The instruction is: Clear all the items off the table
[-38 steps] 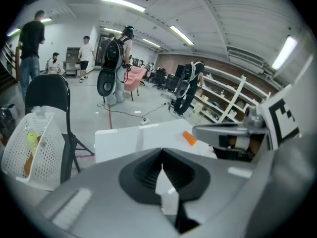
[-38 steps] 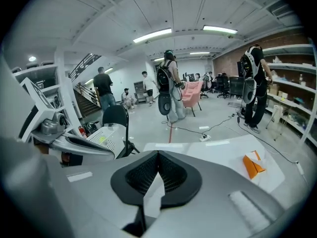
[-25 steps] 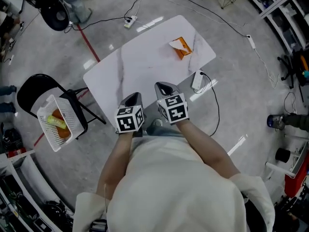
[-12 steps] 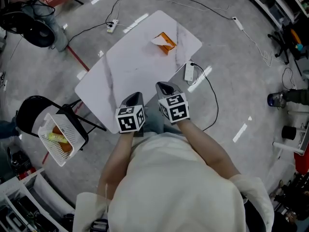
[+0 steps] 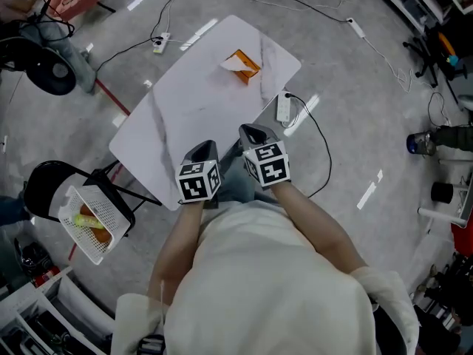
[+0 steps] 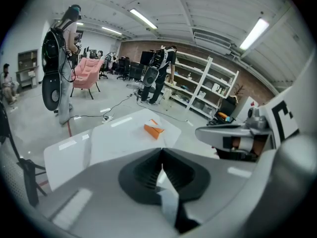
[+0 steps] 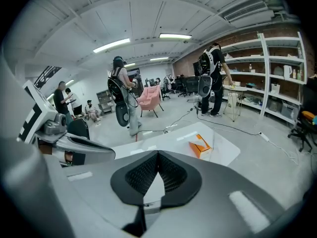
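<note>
Close in, the person's cream sleeves lead to the two grippers, held side by side just over the near edge of the table (image 5: pixel 185 117). The left gripper (image 5: pixel 208 147) has its jaws pressed together with nothing between them, which its own view (image 6: pixel 161 153) shows plainly. The right gripper (image 5: pixel 252 131) is likewise closed and empty; in its own view (image 7: pixel 158 155) the dark ribbed pads meet along one line. Each gripper is visible at the edge of the other's view, so the two are near each other but apart.

The table is white with faint grey veins and stands cornerwise to the person. Its near and middle parts are bare. The only thing on it is an orange carton (image 5: pixel 240 65), lying towards the far corner, well apart from both grippers; it also appears in the left gripper view (image 6: pixel 154 129) and the right gripper view (image 7: pixel 200 146).

To the left of the table stands a black chair (image 5: pixel 44 177) with a white mesh basket (image 5: pixel 100 237) on its seat; inside lie a yellow thing and an orange one, perhaps packets, too small to tell. Right of the table, a white power strip (image 5: pixel 284 108) lies on the grey floor with a black cable (image 5: pixel 323 150) running from it.
</note>
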`<state>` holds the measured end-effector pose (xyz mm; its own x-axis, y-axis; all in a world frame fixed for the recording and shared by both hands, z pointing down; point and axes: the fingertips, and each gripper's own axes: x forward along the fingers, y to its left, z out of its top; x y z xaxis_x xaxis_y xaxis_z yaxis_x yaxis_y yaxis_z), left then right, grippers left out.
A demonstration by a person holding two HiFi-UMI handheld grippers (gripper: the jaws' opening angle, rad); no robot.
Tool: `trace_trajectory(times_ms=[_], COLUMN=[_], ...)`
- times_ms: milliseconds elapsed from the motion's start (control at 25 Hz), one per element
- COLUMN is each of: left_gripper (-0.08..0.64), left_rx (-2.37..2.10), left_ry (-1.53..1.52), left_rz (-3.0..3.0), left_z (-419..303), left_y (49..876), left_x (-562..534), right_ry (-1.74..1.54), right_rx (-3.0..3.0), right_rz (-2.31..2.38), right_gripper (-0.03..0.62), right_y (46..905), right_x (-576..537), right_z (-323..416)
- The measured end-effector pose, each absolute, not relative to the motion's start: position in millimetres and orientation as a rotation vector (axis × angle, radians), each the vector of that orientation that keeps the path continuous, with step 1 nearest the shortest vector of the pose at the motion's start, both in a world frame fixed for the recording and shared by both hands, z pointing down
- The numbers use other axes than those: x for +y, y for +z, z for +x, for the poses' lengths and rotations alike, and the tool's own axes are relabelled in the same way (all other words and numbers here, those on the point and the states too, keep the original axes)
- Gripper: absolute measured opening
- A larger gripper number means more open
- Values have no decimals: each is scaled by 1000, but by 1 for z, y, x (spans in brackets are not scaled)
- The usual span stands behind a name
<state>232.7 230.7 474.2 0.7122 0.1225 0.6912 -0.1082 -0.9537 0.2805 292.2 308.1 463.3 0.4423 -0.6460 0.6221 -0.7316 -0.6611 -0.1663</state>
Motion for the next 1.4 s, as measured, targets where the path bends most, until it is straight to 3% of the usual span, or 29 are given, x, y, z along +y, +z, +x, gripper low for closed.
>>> trace_trajectory(times_ms=[1000, 1400], left_gripper=[9, 9], left_rx=[-54, -126], left_ry=[1141, 1151], left_rz=[2505, 2437], left_z=[382, 428], left_y=[552, 592], left_x=[207, 193], right_ry=[1086, 1206], right_rx=[-1201, -1194], right_rz=[2413, 2306], right_gripper=[-2, 92], right_y=[537, 597], right_x=[298, 287], right_z=[460, 513])
